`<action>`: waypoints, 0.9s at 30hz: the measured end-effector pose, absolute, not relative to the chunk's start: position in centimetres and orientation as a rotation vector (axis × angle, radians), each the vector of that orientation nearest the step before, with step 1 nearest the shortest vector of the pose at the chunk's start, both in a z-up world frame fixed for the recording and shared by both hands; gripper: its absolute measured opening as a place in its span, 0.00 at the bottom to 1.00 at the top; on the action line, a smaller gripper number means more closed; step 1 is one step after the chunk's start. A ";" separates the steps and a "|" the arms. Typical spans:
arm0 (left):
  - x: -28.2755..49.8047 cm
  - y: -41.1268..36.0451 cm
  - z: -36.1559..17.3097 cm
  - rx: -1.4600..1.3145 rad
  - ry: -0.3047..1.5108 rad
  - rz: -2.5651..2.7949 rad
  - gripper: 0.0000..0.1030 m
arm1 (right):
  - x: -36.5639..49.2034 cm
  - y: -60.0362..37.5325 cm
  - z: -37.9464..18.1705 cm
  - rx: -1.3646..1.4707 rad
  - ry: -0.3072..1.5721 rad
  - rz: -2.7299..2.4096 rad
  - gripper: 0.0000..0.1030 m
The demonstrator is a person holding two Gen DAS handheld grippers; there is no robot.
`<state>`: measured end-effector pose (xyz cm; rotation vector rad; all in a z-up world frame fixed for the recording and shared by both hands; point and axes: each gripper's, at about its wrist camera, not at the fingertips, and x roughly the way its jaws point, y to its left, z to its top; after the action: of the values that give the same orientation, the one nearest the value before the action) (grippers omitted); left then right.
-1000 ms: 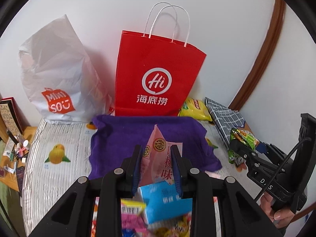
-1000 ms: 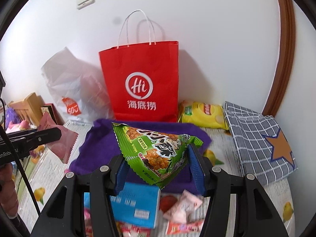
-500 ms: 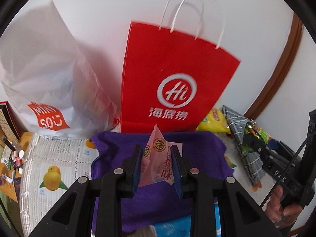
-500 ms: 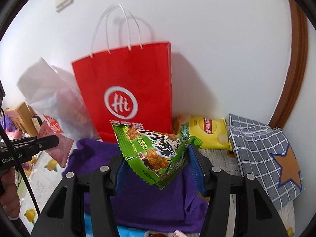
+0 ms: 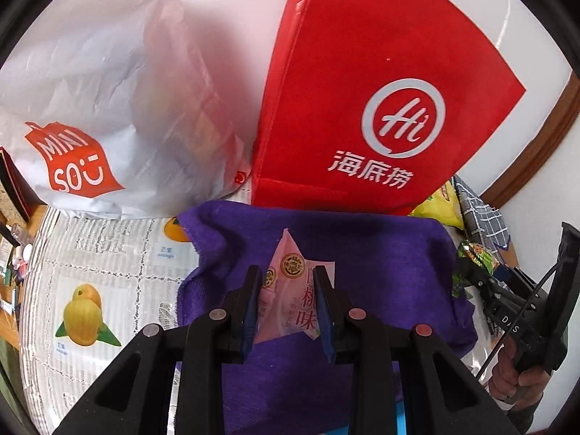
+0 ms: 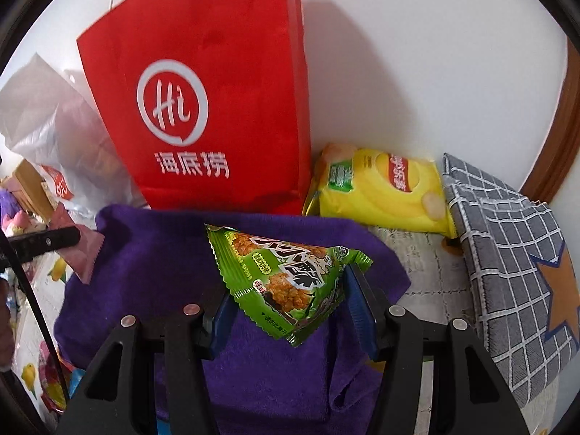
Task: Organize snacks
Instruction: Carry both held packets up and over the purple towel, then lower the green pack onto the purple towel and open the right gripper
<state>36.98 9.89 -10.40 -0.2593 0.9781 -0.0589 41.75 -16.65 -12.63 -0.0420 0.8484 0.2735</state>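
Left gripper (image 5: pixel 288 306): fingers pinching a pink snack packet (image 5: pixel 290 299), holding it just above the purple towel (image 5: pixel 380 253).
Right gripper (image 6: pixel 290 308): fingers clamping a green snack packet (image 6: pixel 286 277) partway open, over the same towel.
Behind: red paper bag (image 5: pixel 362 90) standing against the wall, white plastic bag (image 5: pixel 108 83) leaning beside it.
Right side: yellow chip bag (image 6: pixel 380 192) lying beside a grey checked cloth (image 6: pixel 507 253).
Underneath: fruit-print tablecloth (image 5: pixel 98 272) covering the table.

Red bag (image 5: pixel 362 90) handles cut off; yellow chip bag (image 5: pixel 438 208) mostly hidden.
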 end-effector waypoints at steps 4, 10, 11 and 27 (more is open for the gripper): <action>37.2 10.0 -10.9 -0.261 0.997 -0.056 0.26 | 41.9 -16.4 -13.7 -0.044 0.883 0.295 0.54; 37.8 9.5 -11.9 -0.244 1.043 -0.059 0.26 | 42.3 -15.7 -15.2 -0.061 0.926 0.314 0.54; 37.8 9.4 -12.0 -0.241 1.048 -0.060 0.26 | 42.3 -15.5 -15.4 -0.065 0.929 0.315 0.54; 38.1 8.3 -13.4 -0.208 1.129 -0.055 0.26 | 42.2 -13.1 -16.7 -0.163 0.976 0.341 0.55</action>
<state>38.14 8.28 -13.42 -0.2080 1.1286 -0.0555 42.16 -13.12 -16.73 -0.1625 0.9761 0.3414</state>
